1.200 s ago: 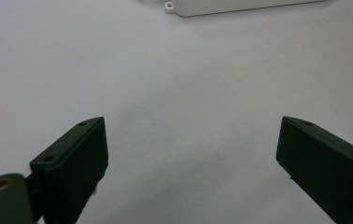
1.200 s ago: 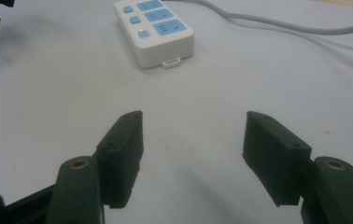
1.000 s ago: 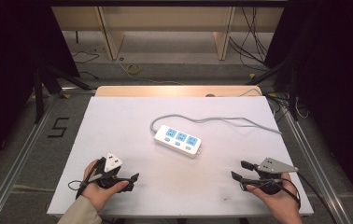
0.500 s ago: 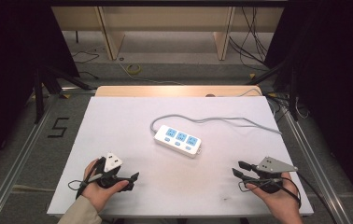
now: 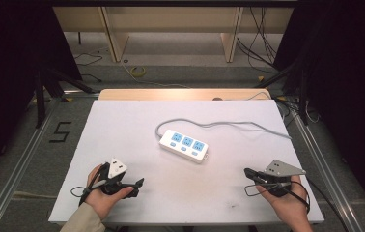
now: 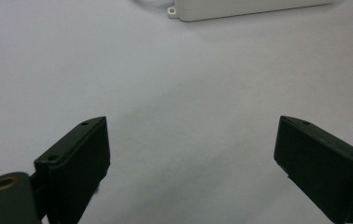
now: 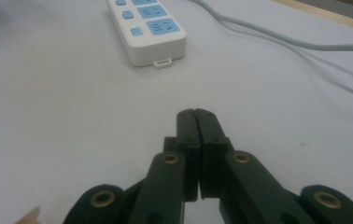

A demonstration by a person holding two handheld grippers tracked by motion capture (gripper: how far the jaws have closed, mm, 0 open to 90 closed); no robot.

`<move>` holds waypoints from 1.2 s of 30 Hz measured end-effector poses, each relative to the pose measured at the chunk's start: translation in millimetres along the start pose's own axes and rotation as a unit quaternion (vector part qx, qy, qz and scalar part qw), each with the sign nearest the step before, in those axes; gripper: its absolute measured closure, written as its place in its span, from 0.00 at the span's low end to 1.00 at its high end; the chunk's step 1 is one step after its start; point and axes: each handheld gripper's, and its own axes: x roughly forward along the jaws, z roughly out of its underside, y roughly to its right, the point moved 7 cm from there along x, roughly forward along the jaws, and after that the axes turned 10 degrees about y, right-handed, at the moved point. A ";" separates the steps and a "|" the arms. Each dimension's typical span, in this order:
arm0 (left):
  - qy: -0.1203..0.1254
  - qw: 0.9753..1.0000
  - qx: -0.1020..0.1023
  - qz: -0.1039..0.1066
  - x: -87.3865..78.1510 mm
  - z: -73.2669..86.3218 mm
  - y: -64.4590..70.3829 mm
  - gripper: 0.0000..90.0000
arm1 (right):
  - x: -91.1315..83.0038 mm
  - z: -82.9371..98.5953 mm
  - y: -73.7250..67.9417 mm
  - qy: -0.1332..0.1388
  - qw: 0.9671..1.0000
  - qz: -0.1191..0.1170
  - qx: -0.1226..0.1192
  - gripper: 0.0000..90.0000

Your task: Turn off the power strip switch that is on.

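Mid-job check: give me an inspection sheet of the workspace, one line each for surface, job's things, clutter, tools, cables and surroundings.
Surface: white table top, flat, faint dark scuff near the front edge.
Job's things: white power strip with three blue sockets and blue switches, lying flat near the middle, untouched.
Clutter: nothing seen.
Tools: left tool jaws wide apart, empty, near the front left; right tool jaws closed together, empty, near the front right. Both point toward the strip, well short of it.
Cables: grey strip cord loops behind the strip and runs off the right edge.
Surroundings: wooden frame behind, floor cables, a "5" mark on the left floor.
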 end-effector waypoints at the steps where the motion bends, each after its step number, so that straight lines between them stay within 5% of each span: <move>1: 0.000 1.000 0.000 0.000 0.0 -0.1 0.0 0.12 | 0.3 -0.7 0.3 0.000 1.000 0.002 -0.001 1.00; 36: 0.001 1.000 -0.001 -0.003 -0.3 -0.4 -0.9 0.13 | 13.1 -12.0 -3.8 -0.023 1.000 -0.005 -0.012 1.00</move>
